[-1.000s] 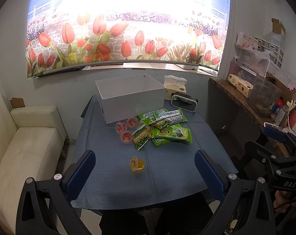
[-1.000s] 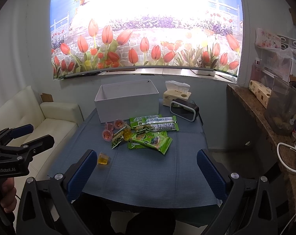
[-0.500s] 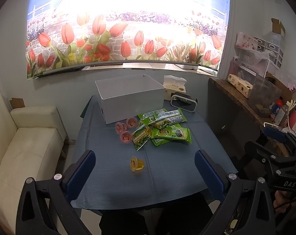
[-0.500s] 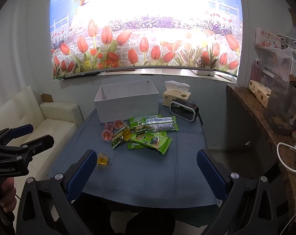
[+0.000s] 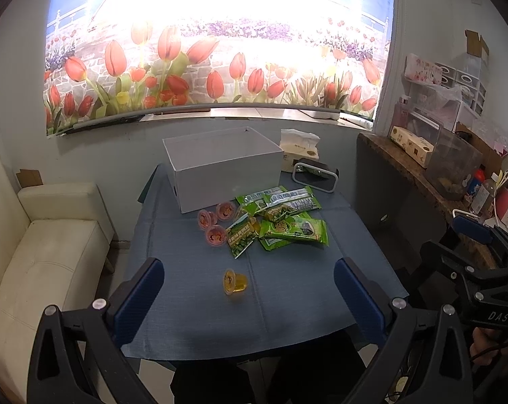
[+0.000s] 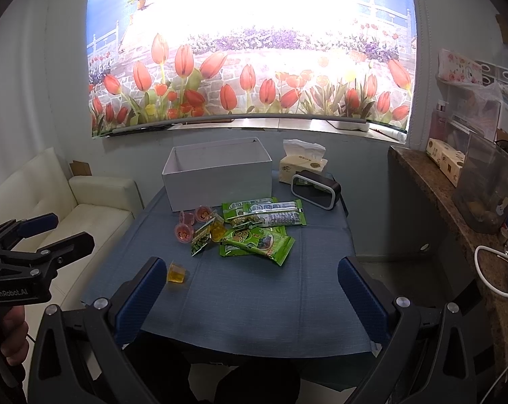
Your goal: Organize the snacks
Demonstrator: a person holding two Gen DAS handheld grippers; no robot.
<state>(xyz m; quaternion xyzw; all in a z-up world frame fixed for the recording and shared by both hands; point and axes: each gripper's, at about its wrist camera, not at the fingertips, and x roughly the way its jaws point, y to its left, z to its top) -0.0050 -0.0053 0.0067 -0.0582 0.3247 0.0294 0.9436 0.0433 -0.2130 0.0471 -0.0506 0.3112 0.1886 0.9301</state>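
Observation:
An open white box stands at the back of the blue table; it also shows in the right wrist view. In front of it lie several green snack packets and three pink jelly cups. A lone orange jelly cup lies nearer the front. My left gripper is open and empty above the table's front edge. My right gripper is open and empty, held likewise.
A tissue box and a black speaker stand right of the white box. A cream sofa is to the left. A cluttered stone counter runs along the right. The tulip mural covers the far wall.

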